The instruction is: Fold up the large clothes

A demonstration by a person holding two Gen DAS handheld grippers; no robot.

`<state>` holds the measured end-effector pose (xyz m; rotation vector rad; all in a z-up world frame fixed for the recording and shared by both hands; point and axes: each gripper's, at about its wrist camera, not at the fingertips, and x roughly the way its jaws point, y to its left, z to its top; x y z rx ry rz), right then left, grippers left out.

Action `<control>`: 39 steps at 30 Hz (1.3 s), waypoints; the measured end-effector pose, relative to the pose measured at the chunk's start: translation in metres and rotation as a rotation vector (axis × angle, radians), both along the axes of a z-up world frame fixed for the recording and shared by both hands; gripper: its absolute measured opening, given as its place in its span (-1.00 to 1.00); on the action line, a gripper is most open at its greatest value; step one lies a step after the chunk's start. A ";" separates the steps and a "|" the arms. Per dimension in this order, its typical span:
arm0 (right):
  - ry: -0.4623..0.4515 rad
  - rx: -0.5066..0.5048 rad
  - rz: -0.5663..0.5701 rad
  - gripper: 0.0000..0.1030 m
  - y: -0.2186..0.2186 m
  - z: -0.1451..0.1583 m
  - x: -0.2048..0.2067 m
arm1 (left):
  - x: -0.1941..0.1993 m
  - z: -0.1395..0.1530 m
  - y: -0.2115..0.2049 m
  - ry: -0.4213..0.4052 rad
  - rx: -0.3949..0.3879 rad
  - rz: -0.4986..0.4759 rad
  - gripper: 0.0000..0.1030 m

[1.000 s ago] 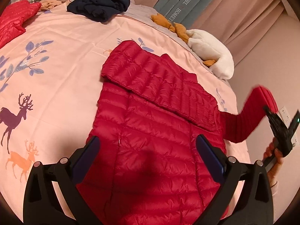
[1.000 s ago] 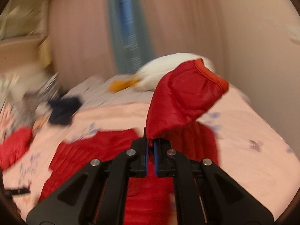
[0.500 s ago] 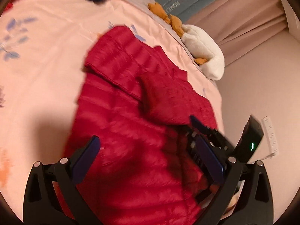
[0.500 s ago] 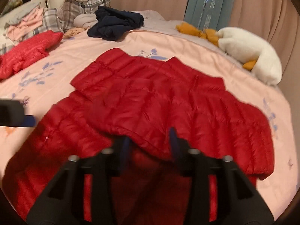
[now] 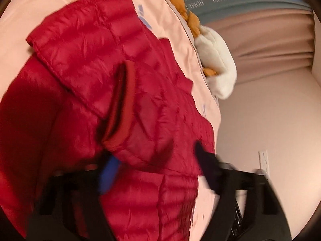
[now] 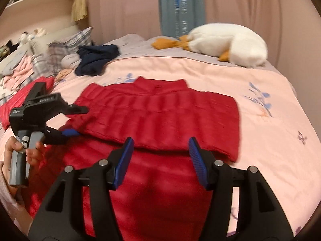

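Observation:
A red quilted puffer jacket (image 6: 160,112) lies flat on the pink bed (image 6: 270,140), both sleeves folded across its body. In the left wrist view the jacket (image 5: 100,64) fills the frame, and a sleeve cuff (image 5: 120,104) lies just ahead of my left gripper (image 5: 154,166). That gripper is open and blurred, close over the fabric. In the right wrist view my left gripper (image 6: 77,120) stands open at the jacket's left edge by the cuff. My right gripper (image 6: 160,148) is open and empty above the jacket's lower half.
A white goose plush (image 6: 226,44) lies at the far right of the bed, by the curtains. A navy garment (image 6: 96,58), plaid pillows (image 6: 60,48) and another red jacket (image 6: 18,102) lie at the far left. A wall with an outlet (image 5: 263,160) is on the right.
My right gripper carried the right sleeve over the jacket, let it go and drew back, open. My left gripper moved forward and low to the folded sleeve's cuff.

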<state>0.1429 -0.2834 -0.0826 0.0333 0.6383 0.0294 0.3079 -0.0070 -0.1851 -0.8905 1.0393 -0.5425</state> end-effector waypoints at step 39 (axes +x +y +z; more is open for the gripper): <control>0.165 0.095 -0.211 0.15 -0.072 -0.040 0.152 | 0.058 0.041 -0.025 -0.272 0.747 -0.116 -0.08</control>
